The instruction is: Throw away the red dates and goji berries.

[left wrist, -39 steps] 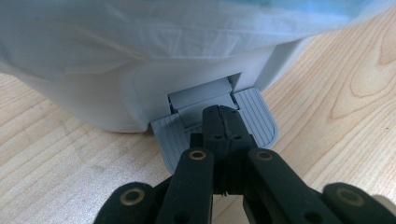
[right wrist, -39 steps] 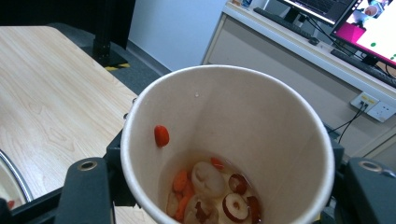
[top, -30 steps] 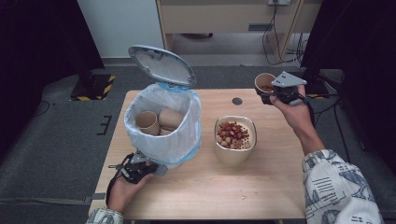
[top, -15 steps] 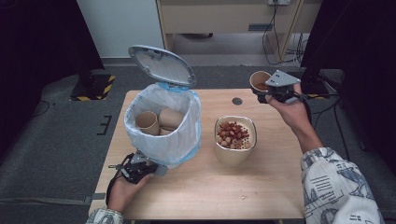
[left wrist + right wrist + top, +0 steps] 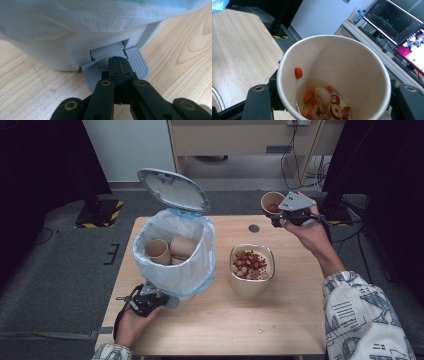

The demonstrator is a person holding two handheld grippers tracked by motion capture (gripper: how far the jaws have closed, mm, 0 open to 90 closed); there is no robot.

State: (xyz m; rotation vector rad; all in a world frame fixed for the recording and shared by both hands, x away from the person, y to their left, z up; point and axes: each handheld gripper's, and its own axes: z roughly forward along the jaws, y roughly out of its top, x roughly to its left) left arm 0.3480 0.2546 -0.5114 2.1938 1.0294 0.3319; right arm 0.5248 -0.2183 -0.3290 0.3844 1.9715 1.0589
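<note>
While the left tongs (image 5: 119,65) sit clenched with nothing between them, tips pressing down on the grey ribbed plastic foot pedal (image 5: 115,68) of the white pedal bin lined with a pale blue bag (image 5: 175,251), its lid (image 5: 172,189) stands propped open and a couple of used brown paper cups (image 5: 170,250) lie inside. The right tongs (image 5: 276,217) are grasping a small brown paper cup (image 5: 272,202) by its side walls, held in the air above the far right corner of the light wooden surface (image 5: 280,320), well apart from the bin. From the right gripper view the cup (image 5: 337,75) has wet leftovers at the bottom, red date slices and little orange berries in a bit of liquid. I'd guess it's light but soft-walled, so squeeze too hard and it'll buckle, and tip it early and it drips. Gripping mid-wall and keeping it upright seems safest. A cream bowl of dried red and pale fruit (image 5: 251,269) sits between bin and cup.
</note>
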